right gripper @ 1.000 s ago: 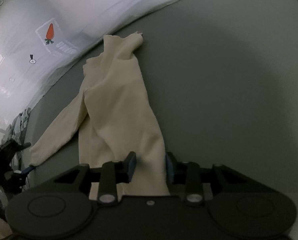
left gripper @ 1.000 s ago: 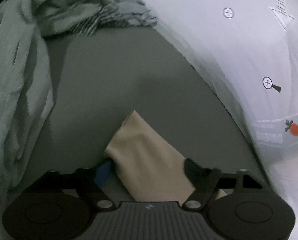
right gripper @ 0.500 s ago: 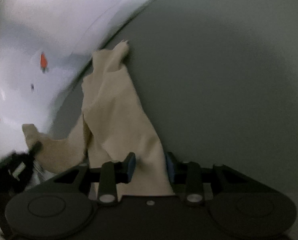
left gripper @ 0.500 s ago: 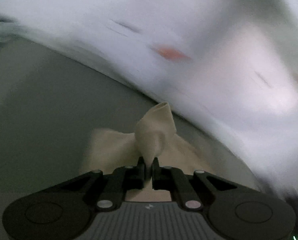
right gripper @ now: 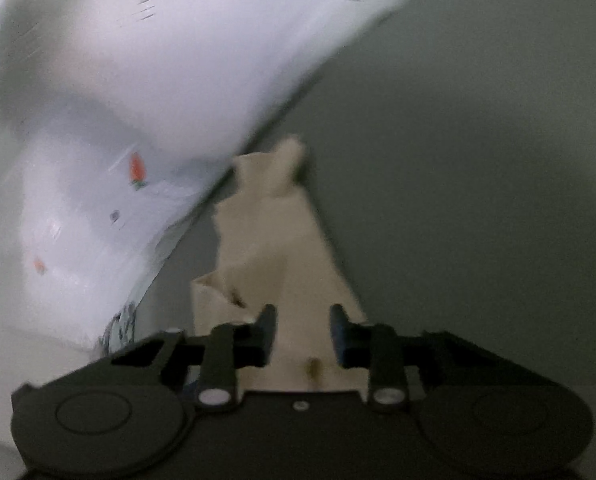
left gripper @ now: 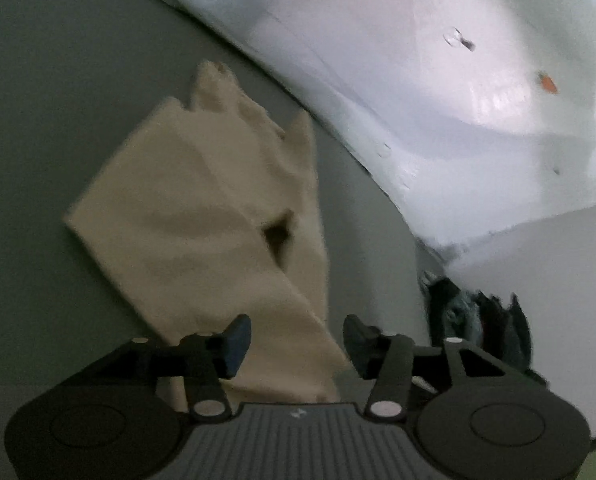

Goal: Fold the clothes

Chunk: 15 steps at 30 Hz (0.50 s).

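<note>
I see the beige garment (left gripper: 202, 216) flat on the grey table (left gripper: 38, 120), near the table's far edge by the white sheet (left gripper: 438, 80). My left gripper (left gripper: 296, 344) has just spread, pads clear. My right gripper (right gripper: 303, 332) has been narrowing; cloth lies between, grip unclear

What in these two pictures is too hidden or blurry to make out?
- Beige garment: its near hem, hidden behind the left hand-held gripper, left wrist view.
- Small prints on the white sheet: blurred, right wrist view.
- Dark clutter at the table edge: blurred, left wrist view.
</note>
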Tool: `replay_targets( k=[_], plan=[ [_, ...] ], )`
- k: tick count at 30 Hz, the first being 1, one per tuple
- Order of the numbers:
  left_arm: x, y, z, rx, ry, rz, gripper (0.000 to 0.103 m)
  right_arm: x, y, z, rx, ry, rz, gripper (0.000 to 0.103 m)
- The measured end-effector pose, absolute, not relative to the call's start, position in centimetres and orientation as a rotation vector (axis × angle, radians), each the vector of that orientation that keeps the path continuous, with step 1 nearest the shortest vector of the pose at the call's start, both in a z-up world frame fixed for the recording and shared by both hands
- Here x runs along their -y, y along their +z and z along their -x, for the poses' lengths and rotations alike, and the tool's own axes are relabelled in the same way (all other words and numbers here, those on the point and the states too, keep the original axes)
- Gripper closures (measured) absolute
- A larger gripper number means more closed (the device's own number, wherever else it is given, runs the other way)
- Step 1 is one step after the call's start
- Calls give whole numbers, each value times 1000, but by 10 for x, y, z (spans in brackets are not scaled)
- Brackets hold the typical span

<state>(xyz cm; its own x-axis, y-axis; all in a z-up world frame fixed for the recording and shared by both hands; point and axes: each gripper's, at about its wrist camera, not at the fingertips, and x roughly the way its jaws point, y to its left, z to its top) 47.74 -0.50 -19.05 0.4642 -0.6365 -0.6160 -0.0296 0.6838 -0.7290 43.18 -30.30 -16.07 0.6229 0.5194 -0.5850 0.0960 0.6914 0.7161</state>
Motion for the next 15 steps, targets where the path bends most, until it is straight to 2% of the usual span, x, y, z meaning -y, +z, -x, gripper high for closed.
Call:
replay_targets(
  k=[3, 9, 11, 12, 15],
  plan=[
    [-13, -195, -477, -1053, -342, 740, 50, 285, -162, -445, -911, 321, -701, 83],
    [-37, -209, -465, -1086, -249, 755, 48, 272, -178, -449, -994, 338, -644, 76],
    [-43, -212, -458, -1101, -234, 761, 48, 274, -179, -444, -993, 333, -641, 84],
    [-45, -213, -455, -1106, -227, 763, 48, 276, -179, -441, -991, 330, -639, 96],
    [-48, -211, -448, -1102, -221, 774, 48, 283, -176, -429, -976, 334, -689, 97]
  ],
)
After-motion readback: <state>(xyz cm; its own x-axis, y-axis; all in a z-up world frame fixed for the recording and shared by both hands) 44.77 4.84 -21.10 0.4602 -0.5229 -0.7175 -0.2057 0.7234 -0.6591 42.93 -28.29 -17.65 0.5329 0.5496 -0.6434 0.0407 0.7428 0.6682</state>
